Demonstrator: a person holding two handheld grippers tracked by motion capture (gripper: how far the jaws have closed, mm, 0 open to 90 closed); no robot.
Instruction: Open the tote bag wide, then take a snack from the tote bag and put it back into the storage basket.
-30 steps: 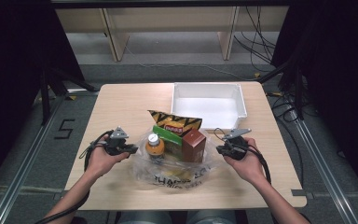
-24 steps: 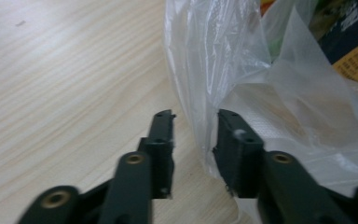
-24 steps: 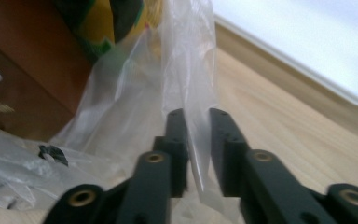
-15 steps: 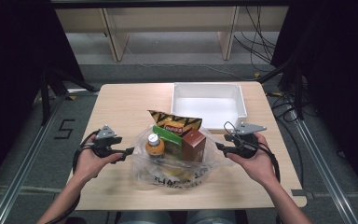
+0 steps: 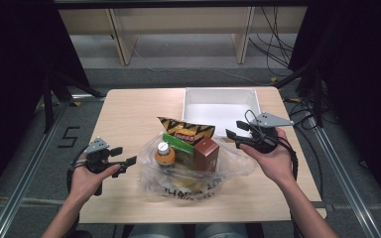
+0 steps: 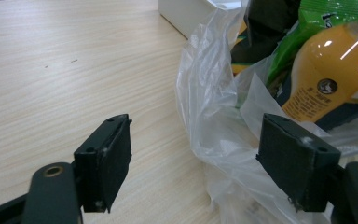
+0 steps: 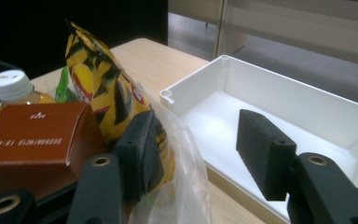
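A clear plastic bag lies on the table's near middle. In it are a yellow crisp packet, a green packet, an orange juice bottle with a white cap and a brown carton. My left gripper is held left of the bag; its jaws have just been opening and stand open, with loose bag film between them, unpressed. My right gripper hovers open at the bag's right rim, its jaws also just opened. In the right gripper view the carton and crisp packet lie close by.
A white empty tray stands at the back right of the wooden table, just beyond my right gripper; its near wall is close. Dark stands and cables surround the table on the floor.
Both grippers let go of the bag's edges and opened. The left one drew away to the left, the right one rose and moved off to the right. The bag's mouth has slackened.
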